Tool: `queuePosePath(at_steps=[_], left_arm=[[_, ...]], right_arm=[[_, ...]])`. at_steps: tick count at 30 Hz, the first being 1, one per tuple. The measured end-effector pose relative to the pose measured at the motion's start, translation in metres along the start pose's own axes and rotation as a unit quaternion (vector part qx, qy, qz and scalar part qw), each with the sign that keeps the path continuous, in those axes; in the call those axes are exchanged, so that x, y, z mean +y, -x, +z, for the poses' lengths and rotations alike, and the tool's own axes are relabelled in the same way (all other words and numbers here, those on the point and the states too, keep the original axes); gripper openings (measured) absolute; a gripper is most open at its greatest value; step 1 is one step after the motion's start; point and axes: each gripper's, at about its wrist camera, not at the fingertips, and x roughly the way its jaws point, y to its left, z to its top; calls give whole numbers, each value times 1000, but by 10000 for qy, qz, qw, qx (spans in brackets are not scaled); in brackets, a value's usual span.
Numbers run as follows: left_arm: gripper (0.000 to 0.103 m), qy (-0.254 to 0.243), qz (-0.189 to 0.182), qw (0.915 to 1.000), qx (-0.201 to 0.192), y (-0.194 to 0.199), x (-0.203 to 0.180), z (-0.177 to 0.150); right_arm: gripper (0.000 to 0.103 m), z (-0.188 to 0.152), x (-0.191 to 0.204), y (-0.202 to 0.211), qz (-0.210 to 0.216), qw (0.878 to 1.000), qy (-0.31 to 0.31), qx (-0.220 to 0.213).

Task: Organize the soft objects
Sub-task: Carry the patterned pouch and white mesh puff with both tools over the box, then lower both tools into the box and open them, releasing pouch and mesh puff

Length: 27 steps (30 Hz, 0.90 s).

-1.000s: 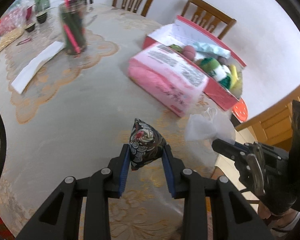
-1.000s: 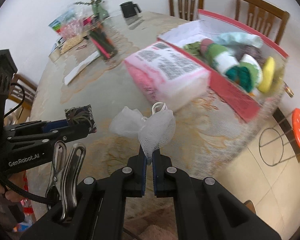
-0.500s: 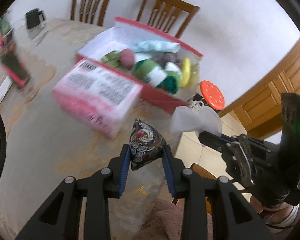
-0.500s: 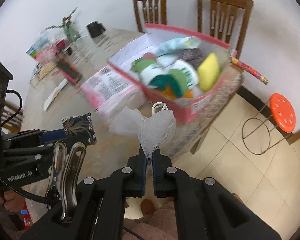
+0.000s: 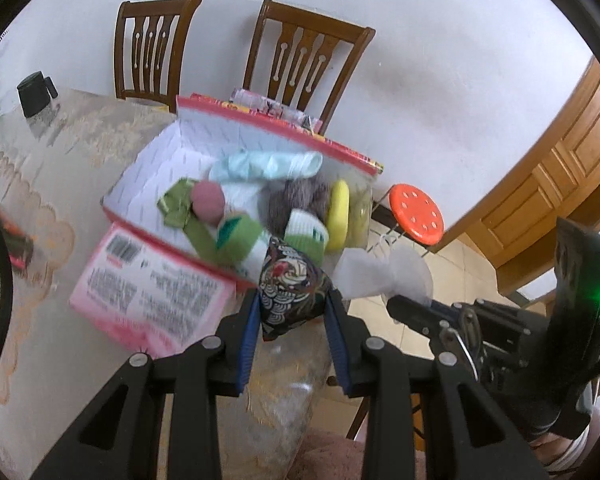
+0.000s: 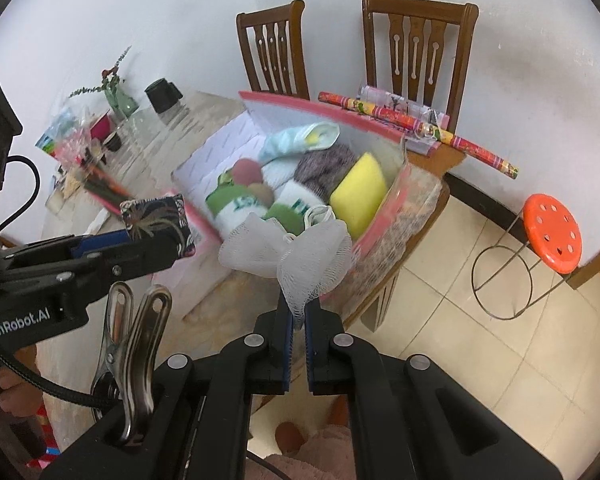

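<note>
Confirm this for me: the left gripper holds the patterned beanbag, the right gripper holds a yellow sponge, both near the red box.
Not quite. The right gripper holds a white mesh pouf, as the right wrist view shows; the yellow sponge is in the red box. The rest is right.

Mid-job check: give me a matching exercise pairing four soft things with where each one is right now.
Things:
1. dark patterned fabric beanbag
2. white mesh bath pouf
3. yellow foam sponge
4. pink wrapped soft pack

Places:
A. on the table beside the red cardboard box
B. inside the box
C. in the right gripper
D. in the left gripper

Pairs: 1-D, 2-C, 3-B, 4-A
</note>
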Motion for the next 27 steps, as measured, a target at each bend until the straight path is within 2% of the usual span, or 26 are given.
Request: queuePosePath(at_steps=[16, 27], left_arm=[[33, 356, 490, 9979, -225, -33, 27, 58], [33, 662, 785, 9946, -172, -59, 59, 76]], right_arm=[[6, 56, -1, -34, 177, 9994, 262, -141], [6, 76, 12, -64, 261, 9989, 391, -52]])
